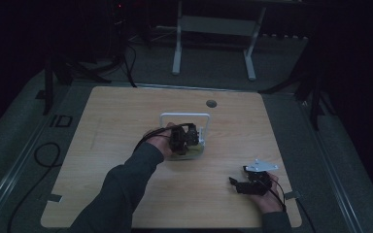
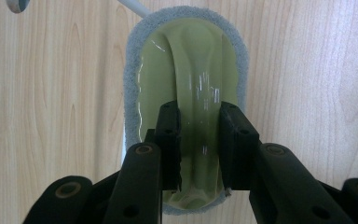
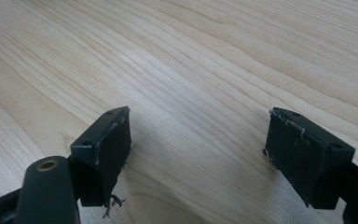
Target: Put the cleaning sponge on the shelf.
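Left hand-held gripper (image 2: 199, 140): pinches scrubber (image 2: 186, 70) handle, pad flat on worktop (image 2: 307, 70) for wiping.
Right hand-held gripper (image 3: 198, 154): spread, idle near right.

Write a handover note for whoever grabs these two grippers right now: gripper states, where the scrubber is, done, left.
Left gripper: shut on the raised grip of the green scrubber, pads on both sides of the ridge.
Right gripper: open, nothing between the jaws, idle above the bare wooden table at the near right.
Scrubber: pad side down on the table, mid-table, just in front of a white frame.
Done: the scrubber is gripped.
Left: probably scrubbing or moving it; no other work shows yet.
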Motion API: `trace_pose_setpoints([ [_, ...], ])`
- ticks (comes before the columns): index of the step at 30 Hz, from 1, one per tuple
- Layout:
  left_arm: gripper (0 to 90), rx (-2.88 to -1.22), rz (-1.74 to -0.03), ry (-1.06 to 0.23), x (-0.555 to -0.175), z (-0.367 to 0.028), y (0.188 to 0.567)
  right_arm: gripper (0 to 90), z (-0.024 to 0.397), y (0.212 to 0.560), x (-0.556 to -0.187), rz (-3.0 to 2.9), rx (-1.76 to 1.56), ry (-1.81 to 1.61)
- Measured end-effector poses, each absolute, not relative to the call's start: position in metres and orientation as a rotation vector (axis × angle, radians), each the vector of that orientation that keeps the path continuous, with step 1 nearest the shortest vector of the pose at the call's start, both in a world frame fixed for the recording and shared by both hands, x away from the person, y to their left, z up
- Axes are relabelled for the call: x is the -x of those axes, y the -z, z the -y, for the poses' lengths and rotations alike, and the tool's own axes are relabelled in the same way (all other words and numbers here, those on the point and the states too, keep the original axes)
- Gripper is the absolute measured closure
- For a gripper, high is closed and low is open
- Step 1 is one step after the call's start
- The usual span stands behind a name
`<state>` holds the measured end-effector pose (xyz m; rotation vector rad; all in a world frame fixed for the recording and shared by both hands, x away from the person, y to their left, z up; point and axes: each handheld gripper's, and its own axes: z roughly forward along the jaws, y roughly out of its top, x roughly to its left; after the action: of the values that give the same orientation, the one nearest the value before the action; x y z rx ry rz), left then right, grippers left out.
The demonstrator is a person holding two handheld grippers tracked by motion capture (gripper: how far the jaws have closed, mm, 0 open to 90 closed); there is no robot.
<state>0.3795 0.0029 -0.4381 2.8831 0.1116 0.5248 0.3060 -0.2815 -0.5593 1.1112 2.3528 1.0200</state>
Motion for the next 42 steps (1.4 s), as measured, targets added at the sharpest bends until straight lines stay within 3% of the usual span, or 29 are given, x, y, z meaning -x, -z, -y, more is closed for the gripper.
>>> trace_pose_setpoints([
  [42, 71.9, -2.895, -0.002, -0.607, -0.394, -0.008, 0.449, 21.7, 0.281, 0.559, -0.306, -2.354, -1.113, -1.02],
])
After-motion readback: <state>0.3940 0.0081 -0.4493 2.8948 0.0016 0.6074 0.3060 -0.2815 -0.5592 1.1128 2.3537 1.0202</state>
